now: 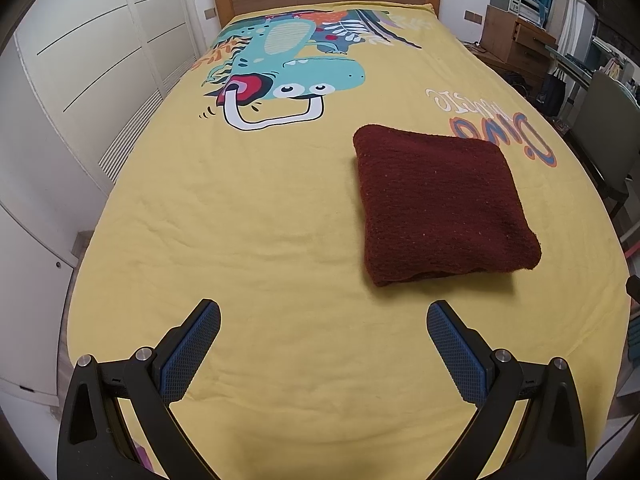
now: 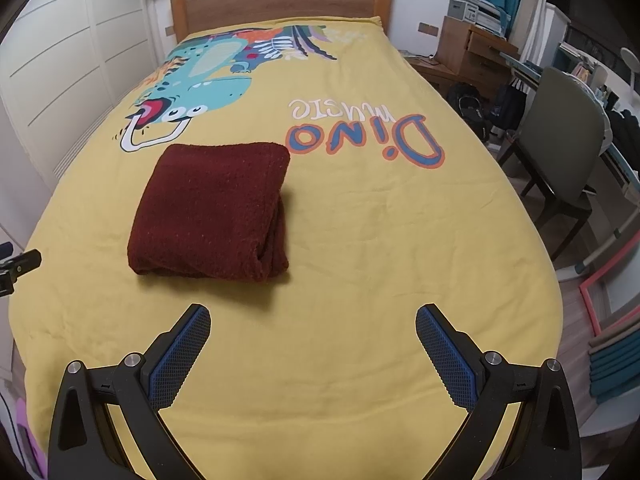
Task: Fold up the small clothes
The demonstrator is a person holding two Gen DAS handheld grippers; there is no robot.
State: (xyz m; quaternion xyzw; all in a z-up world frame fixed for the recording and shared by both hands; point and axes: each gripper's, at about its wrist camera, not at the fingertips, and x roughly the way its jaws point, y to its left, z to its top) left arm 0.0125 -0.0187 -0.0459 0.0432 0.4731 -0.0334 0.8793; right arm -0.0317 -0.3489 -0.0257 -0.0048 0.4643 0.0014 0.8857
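Nearest in each wrist view: both grippers hang over the near edge of the bed w/ nothing between the blue pads. Left gripper (image 1: 323,316) is spread wide, fingers apart, over bare yellow sheet (image 1: 248,240). Right gripper (image 2: 313,320) is the same: spread, empty, not touching cloth. A bit of the left tool shows at the left border of the right view, so the two are side by side, apart.

Just beyond the fingertips lies the dark red knit garment (image 1: 438,200) / (image 2: 212,208), prob. a small sweater, exact type unclear. It sits on the sheet in the near half of the bed, roughly mid-width, betw. the two grippers' lines of sight: right of the left one, left of the right one. It's a compact, thick, roughly square bundle, several layers stacked; layered open edges show along its near side and right side in the right view, far edge rounded like a fold.

Judgement: folding of this piece looks done or v. nearly so; no sleeves or loose flaps stick out. What's left, if anything, is squaring the near edge or moving it aside. No other clothes visible on the bed.

Farther: dinosaur print (image 1: 280,60) and "Dino music" lettering (image 2: 360,132), then the wooden headboard (image 2: 280,0) at the far edge. Wardrobe doors (image 1: 100,60) off the left edge, grey chair (image 2: 560,140) off the right.
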